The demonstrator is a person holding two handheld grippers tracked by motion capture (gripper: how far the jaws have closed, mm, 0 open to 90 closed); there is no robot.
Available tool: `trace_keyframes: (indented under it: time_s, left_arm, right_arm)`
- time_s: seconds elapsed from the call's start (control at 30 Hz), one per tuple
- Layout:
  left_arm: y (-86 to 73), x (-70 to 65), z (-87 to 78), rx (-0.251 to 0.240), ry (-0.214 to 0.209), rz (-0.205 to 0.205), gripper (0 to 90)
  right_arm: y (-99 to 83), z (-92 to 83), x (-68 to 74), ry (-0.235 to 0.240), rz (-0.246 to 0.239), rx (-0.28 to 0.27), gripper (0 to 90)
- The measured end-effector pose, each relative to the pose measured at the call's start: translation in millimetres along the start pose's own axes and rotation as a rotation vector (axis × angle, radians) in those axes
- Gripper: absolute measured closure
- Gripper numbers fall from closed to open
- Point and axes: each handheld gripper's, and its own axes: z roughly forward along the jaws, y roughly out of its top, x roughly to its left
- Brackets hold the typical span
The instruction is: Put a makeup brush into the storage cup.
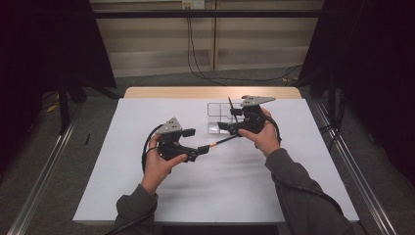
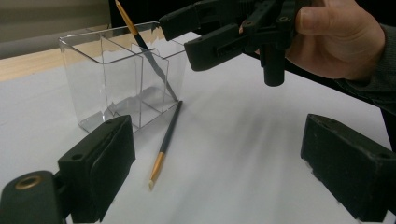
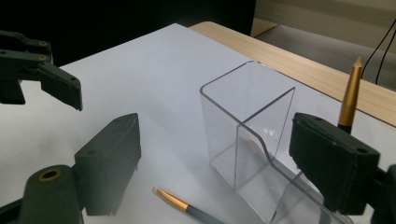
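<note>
Two open hand-held grippers over a white worktop [image 1: 147,186] with a clear box and two pencils.

The left hand-held gripper [image 1: 201,150] has its jaws wide apart and holds nothing; the right hand-held gripper [image 1: 222,126] is also open and empty, just beside the clear plastic box [image 2: 122,74]. The box has compartments and stands upright near the far edge of the worktop. One dark pencil [image 2: 141,42] with a gold end leans tilted inside a compartment. A second pencil [image 2: 166,138] lies flat on the worktop just in front of the box, between the two grippers.
</note>
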Motion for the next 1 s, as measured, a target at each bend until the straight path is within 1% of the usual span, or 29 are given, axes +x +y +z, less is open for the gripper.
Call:
trace_keyframes:
  time_s: [0.07,0.17,0.23,0.27,0.3,0.4,0.5,0.6,1.0]
  left_arm:
    - [0.2,-0.4,-0.2,-0.002,0.001,-0.001,9.9]
    - [0.3,-0.1,-0.8,0.000,0.003,0.004,9.9]
    - [0.4,-0.4,-1.1,-0.003,0.003,0.002,9.9]
    - [0.6,-0.4,-1.2,-0.003,0.003,0.004,9.9]
    - [0.7,-0.3,-1.1,-0.004,0.003,0.006,9.9]
    - [0.5,-0.2,-0.9,-0.006,-0.001,0.001,9.9]
    - [0.4,0.0,-0.9,-0.002,0.002,0.002,9.9]
    - [0.5,0.2,-0.3,-0.003,0.002,0.004,9.9]
    - [0.5,0.5,-0.2,0.001,0.000,0.004,9.9]
  right_arm:
    - [1.0,1.4,1.4,0.007,-0.004,0.013,16.4]
    - [1.2,3.5,2.5,0.018,0.004,0.033,16.4]
    - [1.3,4.1,2.8,0.016,-0.003,0.045,16.4]
    - [1.3,4.3,2.7,0.011,-0.008,0.048,16.4]
    - [1.3,4.3,2.3,0.018,-0.006,0.052,16.4]
    - [1.5,4.3,1.2,0.017,-0.004,0.062,16.3]
    - [1.0,4.8,0.3,0.028,-0.010,0.076,16.2]
    - [0.4,5.8,-0.3,0.032,-0.012,0.103,16.2]
    - [-3.2,9.8,1.9,0.043,-0.027,0.142,16.2]
